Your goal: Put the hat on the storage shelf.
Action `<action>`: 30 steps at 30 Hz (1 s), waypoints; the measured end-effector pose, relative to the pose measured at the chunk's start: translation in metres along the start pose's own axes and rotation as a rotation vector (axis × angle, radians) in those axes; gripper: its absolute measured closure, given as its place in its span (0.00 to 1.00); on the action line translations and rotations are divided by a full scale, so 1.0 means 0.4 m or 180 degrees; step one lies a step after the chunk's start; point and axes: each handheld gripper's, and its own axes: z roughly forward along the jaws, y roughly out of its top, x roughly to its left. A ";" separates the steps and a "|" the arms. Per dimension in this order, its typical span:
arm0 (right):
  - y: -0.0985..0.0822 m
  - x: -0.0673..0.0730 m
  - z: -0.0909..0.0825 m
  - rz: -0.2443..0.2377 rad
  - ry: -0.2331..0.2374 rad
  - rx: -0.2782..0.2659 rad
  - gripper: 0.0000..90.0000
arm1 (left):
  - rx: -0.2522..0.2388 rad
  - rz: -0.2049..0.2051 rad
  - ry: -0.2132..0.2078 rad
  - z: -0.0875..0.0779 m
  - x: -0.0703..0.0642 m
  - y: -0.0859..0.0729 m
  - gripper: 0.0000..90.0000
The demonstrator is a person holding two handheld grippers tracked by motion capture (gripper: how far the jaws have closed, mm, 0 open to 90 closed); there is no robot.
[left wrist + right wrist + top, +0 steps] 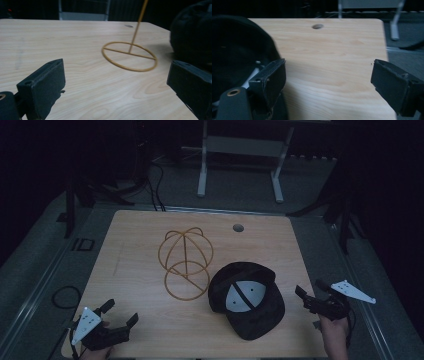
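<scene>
**Black cap upside down on the tabletop, both claws spread and empty**

No brand, label or writing can be read anywhere; the pale panel inside the cap carries a few small dark marks, too small to make out.

The pale wood-grain tabletop (135, 245) has rounded corners and a small round cable hole (238, 227) near its far edge. It stands on grey flooring in a dark room. Beyond it stand the white legs of another table frame (240, 167), and black cables (155, 190) trail over the floor to the far left.

The black fabric baseball cap (250, 297) lies crown down on the right half of the tabletop, its opening facing up and showing a light grey lining panel (245, 296). Its brim points toward the near edge. Just to its left, close by but apart from it as far as can be told, stands the golden wire hat stand (186, 262): a round ring base flat on the wood, a thin upright stem and a domed cage of bent wire on top.

The left claw (121, 312) hangs over the near left corner, jaws spread wide with nothing between them; in the left gripper view the stand's ring base (129, 56) lies ahead between the jaws. The right claw (302, 299) sits at the near right edge, just beside the cap, jaws also wide apart and empty; in the right gripper view the cap (237, 52) bulks dark behind the left jaw.
</scene>
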 end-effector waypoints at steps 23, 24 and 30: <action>0.105 0.151 0.182 -0.0902 0.0657 0.0466 0.45 | 0.0159 0.0172 -0.0088 0.012 -0.041 0.001 0.03; 0.106 0.155 0.192 -0.0946 0.0651 0.0490 0.46 | 0.0162 0.0182 -0.0085 0.013 -0.042 0.001 0.03; 0.110 0.172 0.238 -0.1104 0.0644 0.0627 0.58 | 0.0142 0.0206 -0.0080 0.011 -0.043 0.001 0.03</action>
